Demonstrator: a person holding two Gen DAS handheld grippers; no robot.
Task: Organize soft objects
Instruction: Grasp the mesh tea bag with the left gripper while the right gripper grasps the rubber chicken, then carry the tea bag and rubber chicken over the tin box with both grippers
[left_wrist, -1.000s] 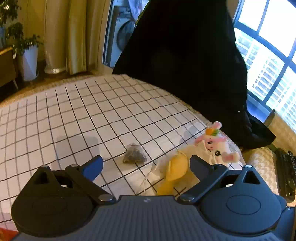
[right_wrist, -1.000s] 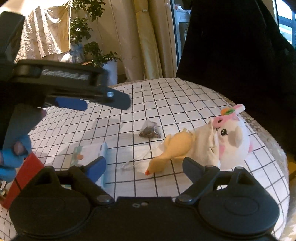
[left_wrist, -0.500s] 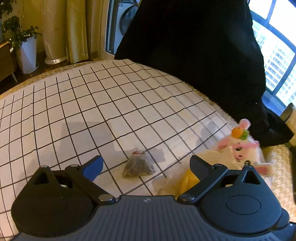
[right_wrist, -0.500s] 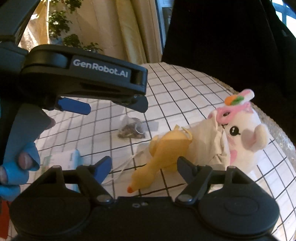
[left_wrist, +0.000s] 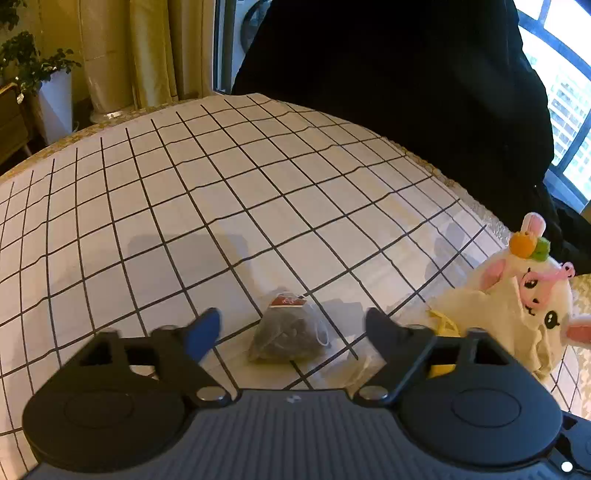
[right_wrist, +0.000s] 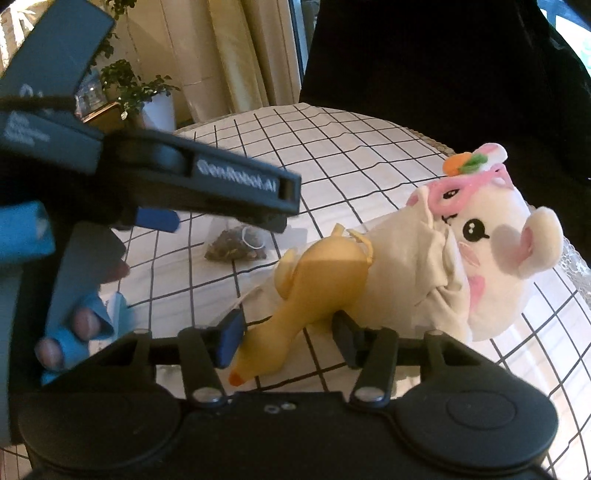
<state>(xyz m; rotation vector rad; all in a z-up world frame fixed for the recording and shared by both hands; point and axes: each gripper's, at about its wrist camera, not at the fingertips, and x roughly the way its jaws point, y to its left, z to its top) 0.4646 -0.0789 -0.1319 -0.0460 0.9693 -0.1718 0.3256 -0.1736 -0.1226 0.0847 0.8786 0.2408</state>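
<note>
A small mesh sachet of dark dried bits (left_wrist: 287, 330) lies on the checked cloth, between the fingers of my open left gripper (left_wrist: 291, 328); it also shows in the right wrist view (right_wrist: 236, 245). A yellow rubber chicken (right_wrist: 310, 291) lies with its neck between the fingers of my open right gripper (right_wrist: 290, 338), which do not press it. Its body leans on a cream drawstring bag (right_wrist: 410, 266) holding a white plush animal with pink glasses (right_wrist: 491, 229). The plush also shows at the right in the left wrist view (left_wrist: 532, 299).
The left gripper's body (right_wrist: 155, 177) and a blue-gloved hand (right_wrist: 70, 325) fill the left of the right wrist view. A person in black (left_wrist: 399, 81) stands at the table's far edge. A potted plant (right_wrist: 147, 96) and curtains stand beyond. The checked tablecloth (left_wrist: 184, 192) covers the table.
My left gripper has moved forward and down until the sachet lies between its fingers. My right gripper has closed in on the chicken and its fingers have narrowed around the neck.
</note>
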